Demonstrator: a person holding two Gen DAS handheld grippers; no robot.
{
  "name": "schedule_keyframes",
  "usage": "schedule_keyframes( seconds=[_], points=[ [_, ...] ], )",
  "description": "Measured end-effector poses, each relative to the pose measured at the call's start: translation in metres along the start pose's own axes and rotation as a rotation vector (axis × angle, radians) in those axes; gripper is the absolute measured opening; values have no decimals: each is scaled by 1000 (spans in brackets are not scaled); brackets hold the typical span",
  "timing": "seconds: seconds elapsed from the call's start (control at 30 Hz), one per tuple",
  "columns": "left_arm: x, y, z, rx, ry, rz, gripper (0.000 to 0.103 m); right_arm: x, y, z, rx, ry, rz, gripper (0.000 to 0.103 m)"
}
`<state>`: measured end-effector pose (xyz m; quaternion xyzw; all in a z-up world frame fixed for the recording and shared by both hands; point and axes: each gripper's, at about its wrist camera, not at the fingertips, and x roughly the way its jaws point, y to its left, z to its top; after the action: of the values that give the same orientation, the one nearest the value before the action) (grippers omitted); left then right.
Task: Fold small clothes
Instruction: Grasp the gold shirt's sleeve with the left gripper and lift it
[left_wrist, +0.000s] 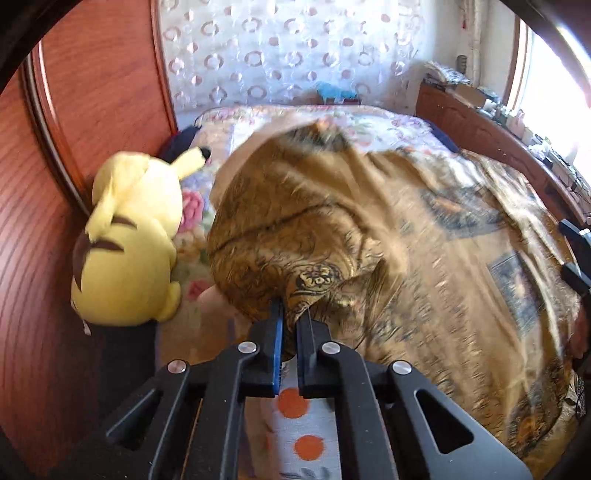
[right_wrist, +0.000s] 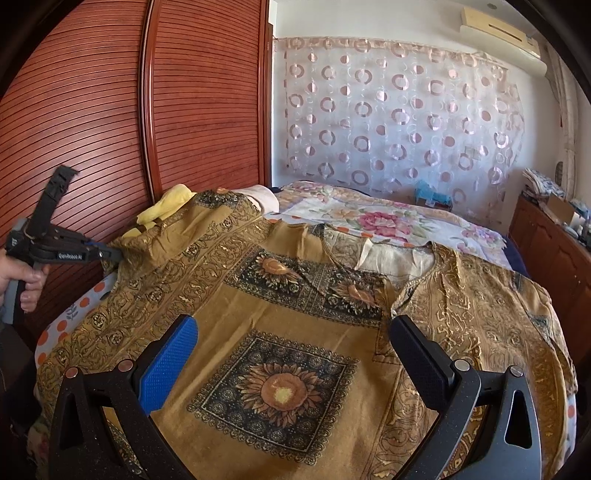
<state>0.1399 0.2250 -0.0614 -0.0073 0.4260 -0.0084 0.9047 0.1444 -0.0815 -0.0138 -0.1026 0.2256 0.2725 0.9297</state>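
Observation:
A mustard-gold shirt with dark sunflower squares (right_wrist: 280, 332) lies spread over the bed, its neckline (right_wrist: 399, 258) toward the far side. In the left wrist view my left gripper (left_wrist: 290, 314) is shut on the shirt's left edge (left_wrist: 295, 284), and the cloth bulges up beyond the pads. The right wrist view shows that same left gripper (right_wrist: 114, 254) from the side, pinching the sleeve edge, a hand on its handle. My right gripper (right_wrist: 291, 343) hangs wide open above the shirt's front, nothing between its blue pad (right_wrist: 168, 365) and its black one.
A yellow plush toy (left_wrist: 129, 236) lies against the red wooden wardrobe (left_wrist: 44, 229) left of the shirt. The floral bedspread (right_wrist: 369, 218) stretches back to a curtain with circles (right_wrist: 388, 110). A wooden cabinet with clutter (right_wrist: 554, 236) lines the right side.

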Motion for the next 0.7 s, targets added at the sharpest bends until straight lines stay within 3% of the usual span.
schedule_keyframes(
  seconds=[0.1, 0.27, 0.4, 0.53, 0.6, 0.63, 0.7],
  points=[
    [-13, -13, 16, 39, -39, -4, 6, 0, -2, -1, 6, 7, -5, 103],
    [-40, -68, 39, 132, -107, -84, 7, -2, -9, -2, 13, 20, -13, 103],
    [-50, -97, 48, 167, -92, -141, 9, -7, -19, -6, 36, 29, -21, 103],
    [-65, -100, 45, 156, -133, -165, 43, -11, -25, -6, 54, 36, -23, 103],
    [-72, -98, 40, 159, -149, -148, 56, -11, -25, -4, 59, 35, -23, 103],
    [-73, -98, 37, 155, -152, -139, 67, -11, -24, -3, 62, 35, -22, 103],
    [-74, -89, 29, 136, -159, -135, 77, -10, -26, -1, 65, 36, -14, 103]
  ],
)
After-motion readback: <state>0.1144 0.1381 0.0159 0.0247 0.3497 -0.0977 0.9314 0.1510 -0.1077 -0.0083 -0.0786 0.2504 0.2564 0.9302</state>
